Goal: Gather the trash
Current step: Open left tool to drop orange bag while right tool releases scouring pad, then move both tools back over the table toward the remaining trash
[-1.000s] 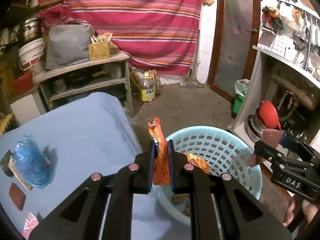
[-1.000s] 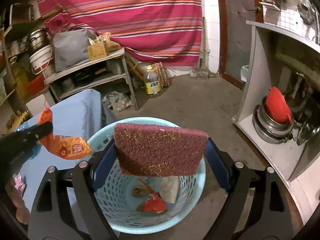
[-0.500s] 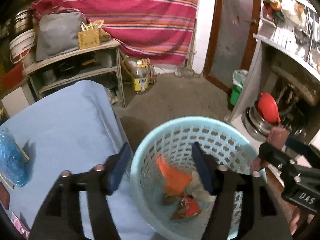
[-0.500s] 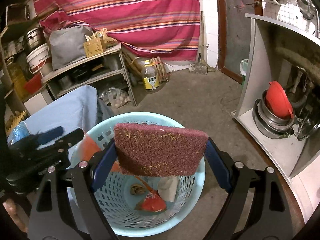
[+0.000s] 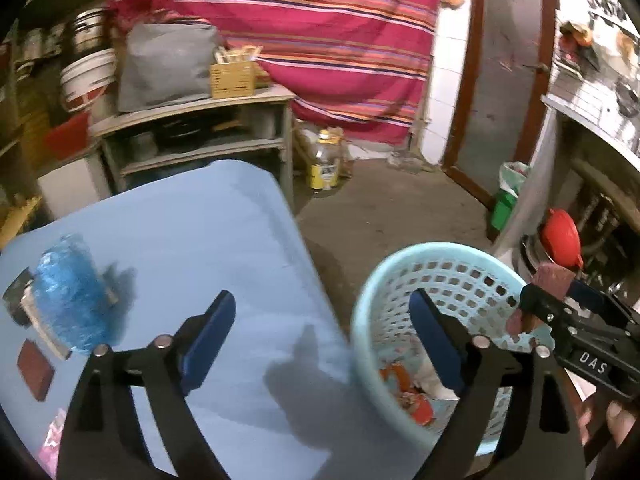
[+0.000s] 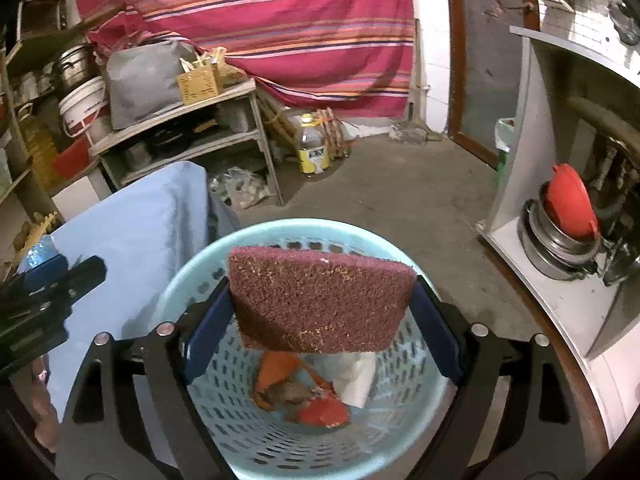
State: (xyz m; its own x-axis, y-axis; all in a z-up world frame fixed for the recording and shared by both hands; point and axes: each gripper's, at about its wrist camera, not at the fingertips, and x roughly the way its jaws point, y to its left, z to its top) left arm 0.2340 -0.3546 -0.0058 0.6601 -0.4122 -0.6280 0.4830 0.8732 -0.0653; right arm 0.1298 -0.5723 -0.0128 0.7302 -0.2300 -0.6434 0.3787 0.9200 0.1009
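From the left wrist we see our left gripper (image 5: 322, 314) opening wide with nothing between its jaws, over the edge of the blue table (image 5: 208, 248) and the rim of the basket (image 5: 436, 256). A blue wrapper (image 5: 68, 292) and a brown pad (image 5: 35, 368) lie on the table.

From the right wrist, our right gripper (image 6: 320, 312) is opening; the maroon sponge (image 6: 320, 300) sits between its jaws, still touching both pads, above the basket (image 6: 208, 268). An orange wrapper (image 6: 276, 368) lies in the basket.

We had black grippers: left gripper (image 5: 322, 312), right gripper (image 6: 322, 308), blue pads (image 5: 208, 338), silver screws (image 5: 163, 342), white "DAS" lettering (image 5: 593, 362).
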